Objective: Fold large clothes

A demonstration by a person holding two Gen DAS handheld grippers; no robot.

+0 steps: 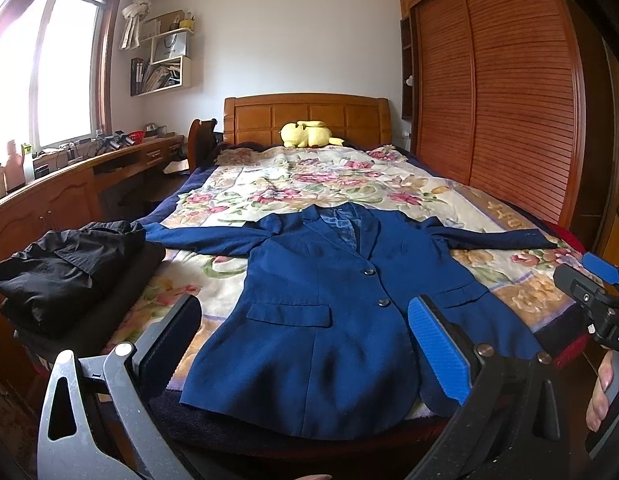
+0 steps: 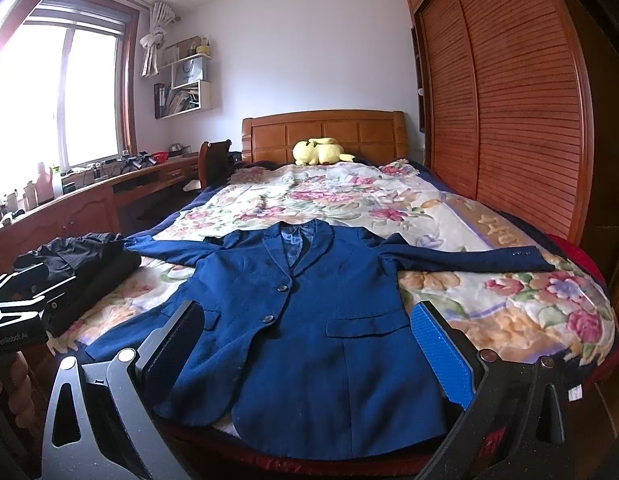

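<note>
- Blue blazer (image 1: 329, 312) spread face-up on the floral bed (image 1: 521, 296), buttoned, collar toward 12 o'clock, hem at 6 o'clock, sleeves stretched out toward 9 and 3 o'clock.
- Left claw (image 1: 305, 344) held above the hem, jaws wide apart, gripping nothing.
- Right claw (image 2: 309, 348) likewise over the hem, jaws spread, empty; visible too at 3 o'clock in the left view.
- Black garment (image 1: 69, 268) heaped at 9 o'clock, just beside the left sleeve cuff.
- Yellow plush toy (image 1: 307, 134) at the headboard, well apart from the work.
- Step judged: flattening done, no fold started yet.
- Next move likely calls for pinching a sleeve cuff or shoulder edge and carrying it across the chest, keeping the fabric taut to avoid wrinkles.
</note>
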